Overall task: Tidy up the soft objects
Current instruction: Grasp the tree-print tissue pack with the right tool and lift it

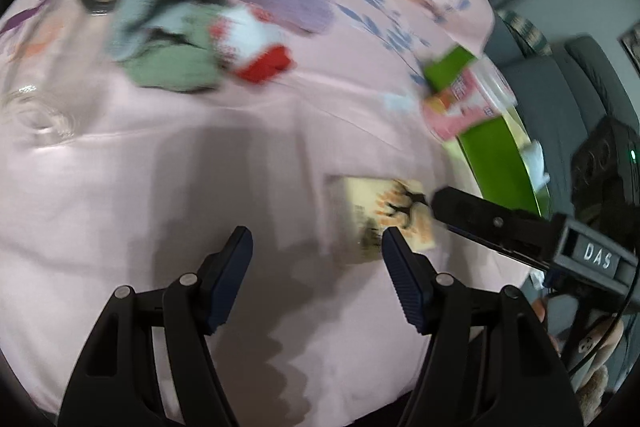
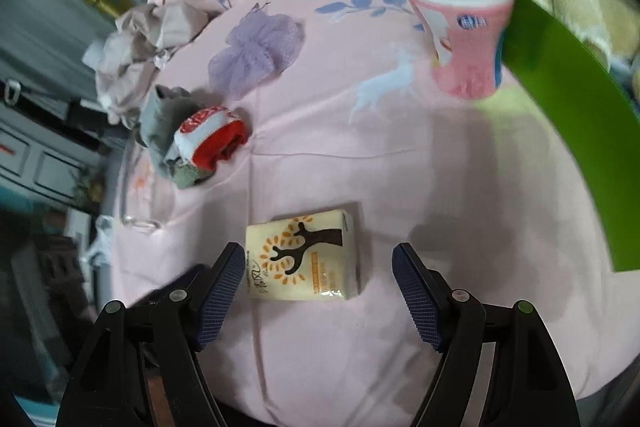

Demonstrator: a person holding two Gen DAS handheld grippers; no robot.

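Right gripper [image 2: 318, 275] spread wide over the tissue pack [image 2: 302, 254], lying flat on the pink sheet [image 2: 320, 347], bare fabric on both sides. Left gripper [image 1: 316, 247] likewise apart and empty, just beside the pack. Farther off: sock bundle [image 2: 200, 143], purple pouf [image 2: 256, 51]; green bin [image 2: 560, 99] along the right edge, pink jar [image 2: 464, 27] touching it.
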